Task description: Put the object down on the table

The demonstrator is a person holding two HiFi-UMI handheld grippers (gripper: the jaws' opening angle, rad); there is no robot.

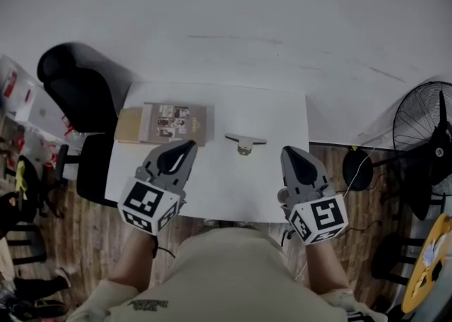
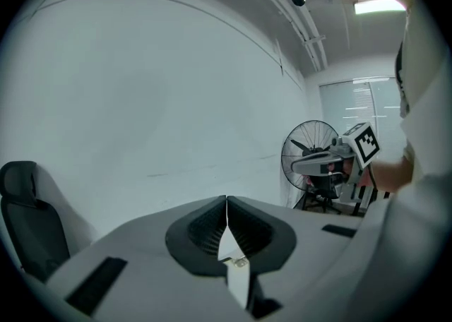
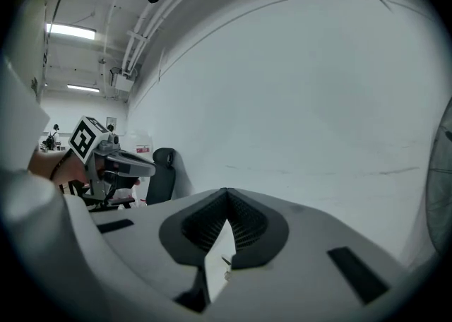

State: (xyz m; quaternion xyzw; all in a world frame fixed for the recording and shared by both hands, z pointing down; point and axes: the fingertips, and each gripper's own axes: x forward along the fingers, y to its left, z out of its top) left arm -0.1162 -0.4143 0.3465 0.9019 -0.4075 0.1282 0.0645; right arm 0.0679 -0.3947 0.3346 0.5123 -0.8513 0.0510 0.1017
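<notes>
A small T-shaped metal piece [image 1: 245, 142], a grey bar over a brass-coloured round part, lies on the white table [image 1: 268, 186] between my two grippers and a little beyond them. My left gripper [image 1: 189, 145] hovers over the table's left half, jaws shut and empty; its closed tips [image 2: 226, 199] point at the bare wall. My right gripper [image 1: 288, 150] is over the right half, also shut on nothing, its tips [image 3: 226, 191] meeting. Each gripper view shows the other gripper from the side: the right gripper [image 2: 326, 160] and the left gripper [image 3: 119, 163]. The metal piece is in neither gripper view.
A flat cardboard box with a printed booklet [image 1: 174, 123] on it lies at the table's far left. A black office chair [image 1: 81, 94] stands left of the table. A floor fan [image 1: 432, 137] stands to the right. The white wall runs behind the table.
</notes>
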